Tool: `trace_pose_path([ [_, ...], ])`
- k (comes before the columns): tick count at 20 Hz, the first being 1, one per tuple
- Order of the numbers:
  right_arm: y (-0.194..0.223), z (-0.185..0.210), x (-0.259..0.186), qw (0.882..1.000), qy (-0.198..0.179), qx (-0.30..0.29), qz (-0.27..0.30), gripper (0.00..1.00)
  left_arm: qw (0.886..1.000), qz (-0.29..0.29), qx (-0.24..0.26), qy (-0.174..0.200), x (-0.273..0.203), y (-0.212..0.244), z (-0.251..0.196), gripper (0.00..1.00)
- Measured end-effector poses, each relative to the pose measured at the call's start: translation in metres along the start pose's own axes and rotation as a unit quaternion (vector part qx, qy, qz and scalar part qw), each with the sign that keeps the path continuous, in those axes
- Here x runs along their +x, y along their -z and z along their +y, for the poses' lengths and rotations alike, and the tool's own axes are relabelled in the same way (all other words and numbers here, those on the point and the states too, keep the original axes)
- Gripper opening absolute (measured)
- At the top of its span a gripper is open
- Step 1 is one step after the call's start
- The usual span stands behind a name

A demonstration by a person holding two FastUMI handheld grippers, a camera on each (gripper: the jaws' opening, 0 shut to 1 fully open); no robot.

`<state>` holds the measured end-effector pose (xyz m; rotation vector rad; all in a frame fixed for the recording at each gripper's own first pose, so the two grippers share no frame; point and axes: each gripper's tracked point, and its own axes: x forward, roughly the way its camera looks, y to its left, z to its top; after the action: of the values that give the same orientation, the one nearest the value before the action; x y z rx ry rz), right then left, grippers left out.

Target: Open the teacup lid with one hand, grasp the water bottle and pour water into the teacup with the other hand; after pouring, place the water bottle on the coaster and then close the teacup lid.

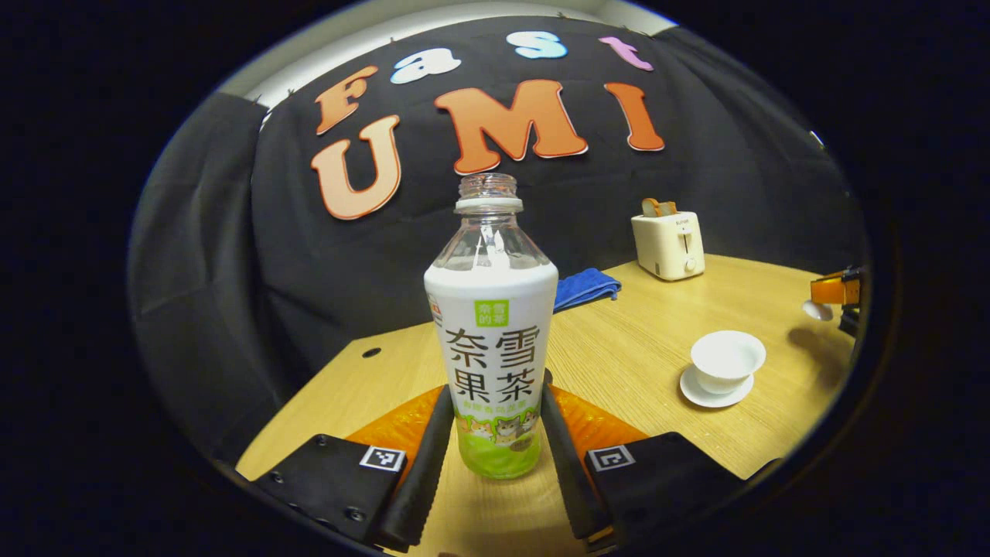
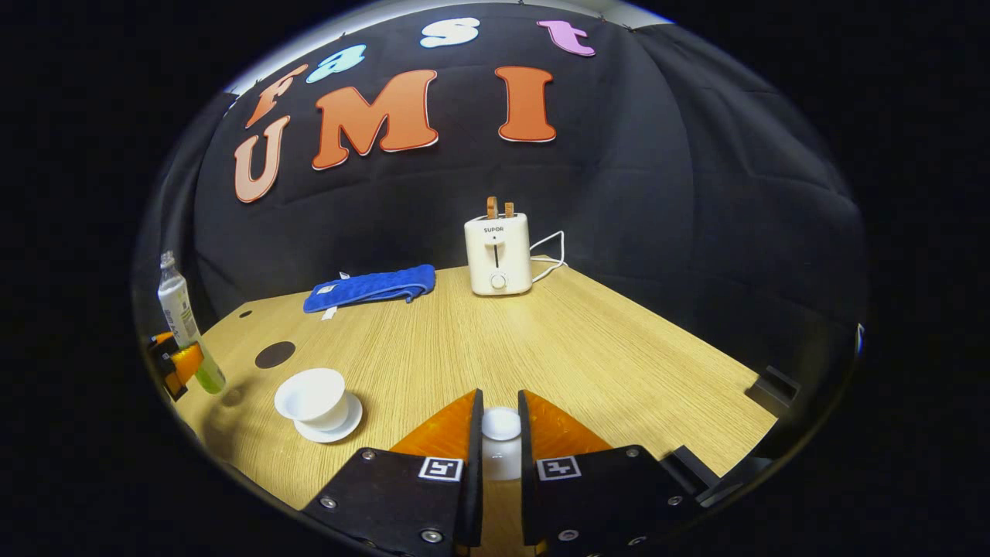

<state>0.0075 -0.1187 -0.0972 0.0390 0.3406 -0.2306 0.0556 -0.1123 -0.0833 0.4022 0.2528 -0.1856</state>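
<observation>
Bottle (image 1: 491,340), frame centre: light, slick plastic; left gripper (image 1: 491,456) fingers clamped low. Right gripper (image 2: 501,456) fingers pinch fragile lid (image 2: 501,425).

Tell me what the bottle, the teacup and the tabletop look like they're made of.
Water bottle: clear plastic, probably; see-through ribbed neck, glossy printed sleeve around the body.
Teacup and its saucer: glazed white ceramic or porcelain by the look; smooth, thin rim, soft sheen.
Table: light wood grain, matte; veneer or laminate, I can't tell.
</observation>
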Motion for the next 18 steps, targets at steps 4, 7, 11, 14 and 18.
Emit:
trace_pose_path([
  [4, 0.0, -0.003, -0.003, 1.0, 0.002, 0.003, -0.001, 0.17, 0.994, 0.001, 0.107, 0.007, 0.001, -0.012, -0.007, 0.7],
  [7, -0.001, -0.006, -0.005, 1.0, 0.002, 0.008, -0.001, 0.2, 0.979, -0.005, 0.202, 0.016, 0.007, -0.016, -0.024, 0.7],
  [11, -0.002, -0.01, -0.008, 1.0, 0.004, 0.017, -0.005, 0.2, 0.936, -0.009, 0.35, 0.033, 0.015, -0.008, -0.045, 0.71],
  [14, 0.002, -0.014, -0.008, 1.0, 0.007, 0.021, -0.002, 0.21, 0.916, -0.002, 0.399, 0.048, 0.021, -0.008, -0.051, 0.71],
  [18, 0.006, -0.01, -0.007, 1.0, 0.005, 0.024, 0.004, 0.21, 0.877, -0.009, 0.477, 0.059, 0.027, -0.021, -0.059, 0.71],
])
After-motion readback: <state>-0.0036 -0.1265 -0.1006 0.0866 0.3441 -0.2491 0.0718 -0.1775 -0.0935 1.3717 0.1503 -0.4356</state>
